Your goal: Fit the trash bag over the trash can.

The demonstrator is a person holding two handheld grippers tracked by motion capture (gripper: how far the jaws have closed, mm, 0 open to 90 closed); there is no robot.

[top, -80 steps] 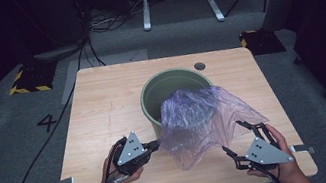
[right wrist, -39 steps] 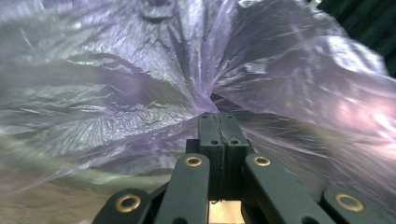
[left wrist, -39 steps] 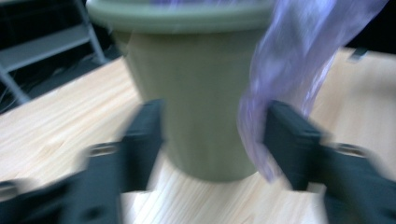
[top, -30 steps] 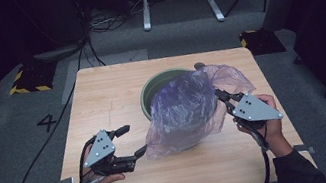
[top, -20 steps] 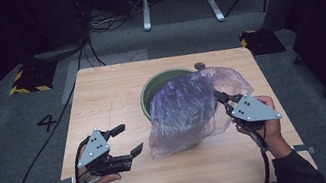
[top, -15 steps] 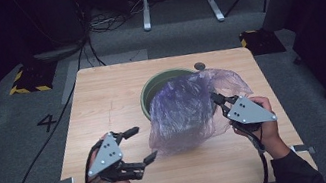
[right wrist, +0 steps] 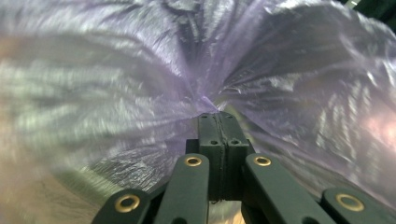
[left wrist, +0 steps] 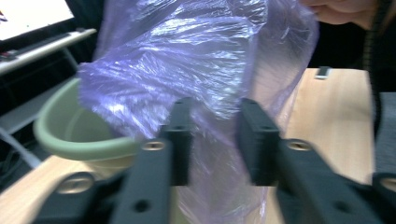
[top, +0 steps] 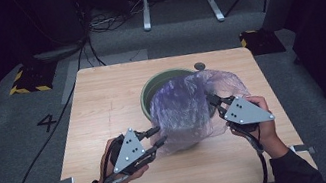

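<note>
My left gripper [left wrist: 212, 140] has just been closing around the thin purple plastic bag's [top: 189, 109] near edge at seven o'clock, pads not yet pinching. My right gripper [right wrist: 218, 119] clamps its three o'clock edge. I'd pinch firmly, then spread it over the green round bin [top: 152, 85] beyond.

Looks like a lab or studio. Dark room, grey carpet [top: 18, 147] with a taped "4" [top: 47, 123]. Cables [top: 103, 23] and hazard-striped weights [top: 27, 81] sit around the tabletop [top: 102, 102].

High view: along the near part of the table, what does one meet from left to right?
Left hand-held gripper → purple plastic bag → right hand-held gripper.
</note>
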